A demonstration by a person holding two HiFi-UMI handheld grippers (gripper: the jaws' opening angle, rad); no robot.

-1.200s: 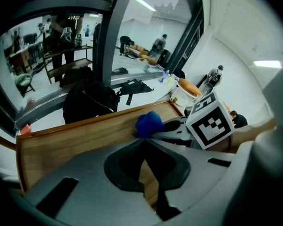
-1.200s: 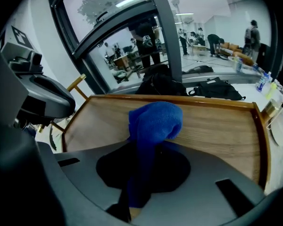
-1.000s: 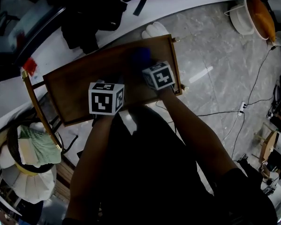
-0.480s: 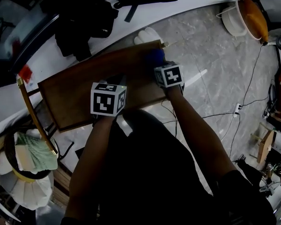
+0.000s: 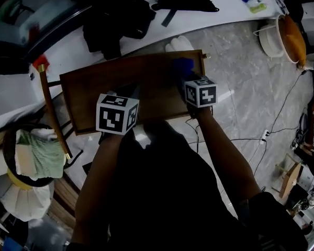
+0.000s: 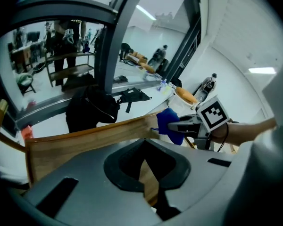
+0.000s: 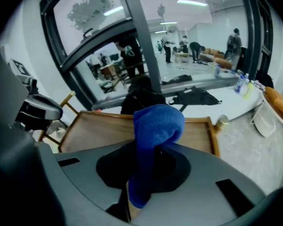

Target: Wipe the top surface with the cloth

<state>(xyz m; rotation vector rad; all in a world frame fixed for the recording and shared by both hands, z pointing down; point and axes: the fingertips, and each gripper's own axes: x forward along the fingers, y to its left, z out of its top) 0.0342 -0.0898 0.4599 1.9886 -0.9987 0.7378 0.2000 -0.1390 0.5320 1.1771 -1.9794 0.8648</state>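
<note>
The brown wooden top [image 5: 120,85] lies below me, seen also in the left gripper view [image 6: 80,142] and the right gripper view [image 7: 101,128]. My right gripper [image 5: 186,77] is shut on a blue cloth [image 5: 182,67] and holds it on the top near the right edge. In its own view the cloth [image 7: 155,126] bulges out of the jaws of the right gripper [image 7: 148,161]. My left gripper [image 5: 126,94] rests over the front edge, jaws shut with nothing in them [image 6: 146,166]. It also sees the right gripper [image 6: 186,124] with the cloth [image 6: 170,124].
Black bags [image 5: 115,12] lie on the white ledge behind the top. A wooden chair frame [image 5: 52,109] and a basket with green fabric [image 5: 36,156] stand at the left. A white bowl [image 5: 288,35] and cables [image 5: 261,135] are on the marble floor at the right.
My right gripper has slid the blue cloth rightward across the wooden top toward its right edge. The left gripper has stayed at the front edge.
</note>
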